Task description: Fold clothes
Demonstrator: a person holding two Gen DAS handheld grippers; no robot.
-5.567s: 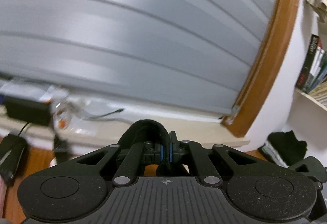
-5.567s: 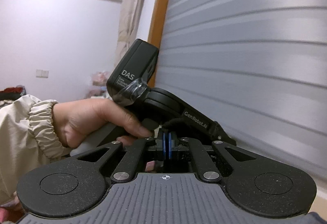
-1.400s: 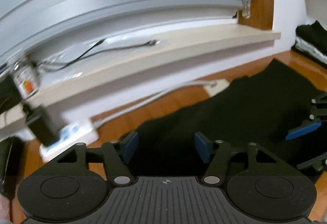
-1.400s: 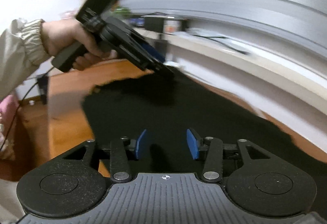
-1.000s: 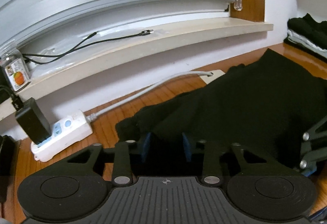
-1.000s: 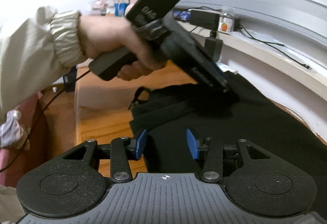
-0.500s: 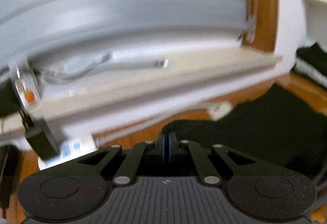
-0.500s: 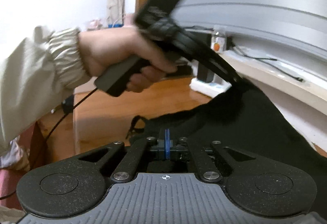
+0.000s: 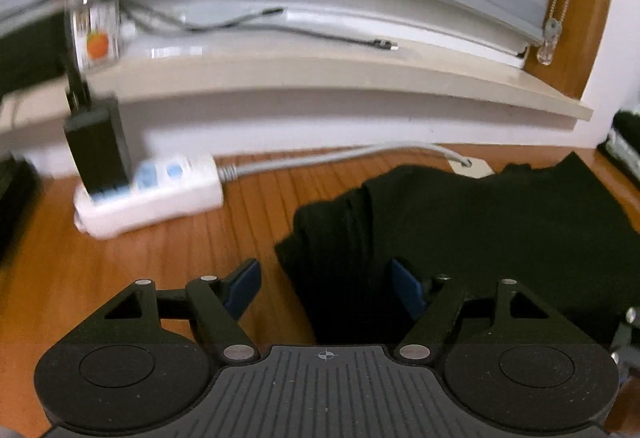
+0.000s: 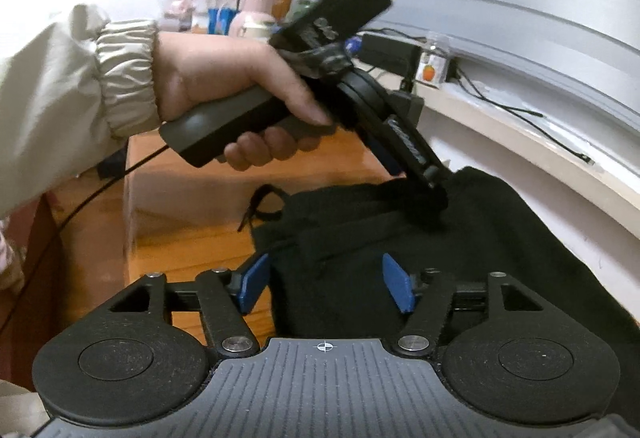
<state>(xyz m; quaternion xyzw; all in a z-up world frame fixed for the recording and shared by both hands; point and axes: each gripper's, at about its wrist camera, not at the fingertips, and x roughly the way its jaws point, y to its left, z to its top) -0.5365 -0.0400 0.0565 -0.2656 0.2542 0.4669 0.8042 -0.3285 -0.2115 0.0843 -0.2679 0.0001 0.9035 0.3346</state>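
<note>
Wooden tabletop [image 9: 168, 250] below a windowsill holds black trousers [image 9: 480, 222]. My left fingers [image 9: 326, 288] and right fingers [image 10: 326, 288], just released, straddle the waistband; the fold could slump.

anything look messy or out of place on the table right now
The black garment lies bunched at its near-left corner, with ridged folds rather than flat, and a drawstring loop strays onto the wooden table. A white power strip sits just beyond that bunched edge.
</note>
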